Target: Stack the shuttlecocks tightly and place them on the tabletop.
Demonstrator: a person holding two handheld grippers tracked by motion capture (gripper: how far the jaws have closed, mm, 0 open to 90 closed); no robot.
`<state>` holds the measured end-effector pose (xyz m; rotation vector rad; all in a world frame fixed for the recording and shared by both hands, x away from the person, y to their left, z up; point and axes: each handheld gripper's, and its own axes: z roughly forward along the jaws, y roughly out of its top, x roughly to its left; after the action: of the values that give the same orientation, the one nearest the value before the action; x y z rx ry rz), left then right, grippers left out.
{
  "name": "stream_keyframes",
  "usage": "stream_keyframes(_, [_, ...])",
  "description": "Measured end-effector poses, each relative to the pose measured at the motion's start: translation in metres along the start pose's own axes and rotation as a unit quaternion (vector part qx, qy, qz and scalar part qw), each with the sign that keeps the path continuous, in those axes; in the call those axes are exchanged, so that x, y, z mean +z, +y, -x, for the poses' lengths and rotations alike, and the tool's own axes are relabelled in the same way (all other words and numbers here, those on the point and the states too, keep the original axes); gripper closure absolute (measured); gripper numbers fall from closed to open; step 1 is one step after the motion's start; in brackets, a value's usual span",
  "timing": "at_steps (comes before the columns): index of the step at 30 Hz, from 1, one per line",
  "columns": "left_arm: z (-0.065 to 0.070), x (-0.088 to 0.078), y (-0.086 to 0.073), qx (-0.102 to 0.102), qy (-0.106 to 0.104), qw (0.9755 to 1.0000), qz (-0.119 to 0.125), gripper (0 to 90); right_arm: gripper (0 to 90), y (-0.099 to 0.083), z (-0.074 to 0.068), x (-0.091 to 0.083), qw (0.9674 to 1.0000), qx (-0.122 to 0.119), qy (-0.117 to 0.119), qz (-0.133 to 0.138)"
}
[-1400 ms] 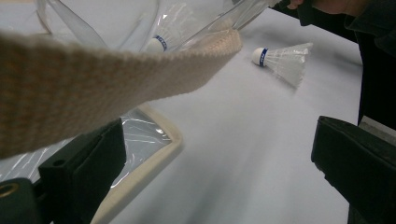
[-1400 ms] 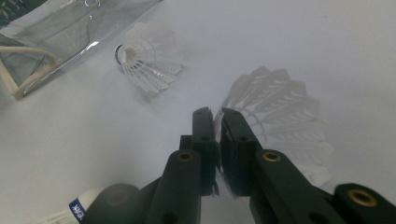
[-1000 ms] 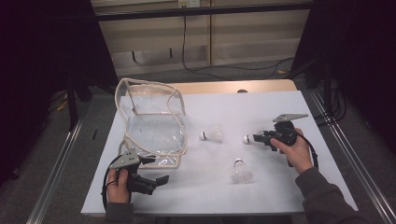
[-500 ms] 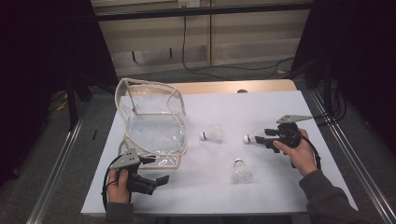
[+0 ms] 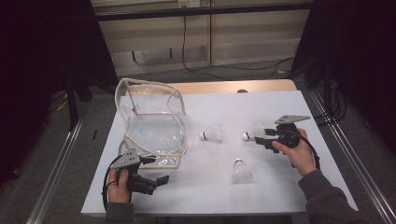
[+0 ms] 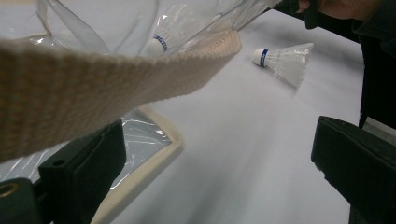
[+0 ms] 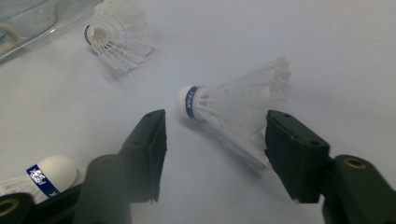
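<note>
Inspector: Status, nearest item first?

Clerk: Left gripper (image 5: 161, 179), lower left of the high view, jaws spread with nothing between them. It waits just short of the clear bag (image 5: 154, 133), whose woven strap (image 6: 116, 79) crosses its own camera. My judgement is that it is parked there to steady the bag's mouth.

Inspector: Next out?

Clerk: One shuttlecock (image 5: 240, 172) at lower centre stands cork up on the white table (image 5: 280, 196), untouched.

Inspector: The right hand?

Clerk: Right gripper (image 5: 259, 135), right of centre, held level and low. Its jaws have just been opening. A second shuttlecock (image 7: 233, 109) lies on its side between them, cork pointing toward the bag. The pads do not grip it, though one sits close against the feathers. The spread suits the wide skirt.

Inspector: Beyond that?

Clerk: Third shuttlecock (image 5: 214, 134) at centre, lying on its side between that gripper and the bag. The bag stands open at left centre, presumably the destination.
</note>
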<state>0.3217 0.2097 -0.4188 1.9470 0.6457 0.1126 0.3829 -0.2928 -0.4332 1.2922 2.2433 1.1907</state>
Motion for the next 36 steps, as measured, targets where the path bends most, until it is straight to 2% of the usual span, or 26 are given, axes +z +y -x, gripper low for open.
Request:
stream_keyframes(8, [0.000,0.000,0.000,-0.003,0.000,1.0000,0.002,3.4,46.7,0.000,-0.002,0.004,1.0000,-0.008,-0.002,-0.004])
stream_keyframes(14, [0.000,0.000,0.000,0.000,0.000,1.0000,0.001,3.4,55.6,-0.001,-0.002,0.008,0.9995,-0.022,-0.012,-0.018])
stream_keyframes(16, [0.000,0.000,0.000,-0.002,-0.001,1.0000,0.000,3.4,58.8,-0.002,-0.001,0.010,0.9996,-0.023,-0.008,-0.017])
stream_keyframes(24, [0.000,0.000,0.000,-0.003,0.003,1.0000,0.001,3.4,74.8,-0.003,0.001,0.014,0.9998,-0.012,0.005,-0.015])
stream_keyframes(33, [-0.001,-0.001,0.000,-0.002,0.003,1.0000,0.002,3.4,88.3,-0.003,0.004,0.013,0.9998,-0.003,0.016,-0.009])
stream_keyframes(36, [-0.001,-0.001,0.000,-0.002,0.003,1.0000,0.002,3.4,89.6,-0.003,0.005,0.011,0.9999,0.000,0.012,-0.006])
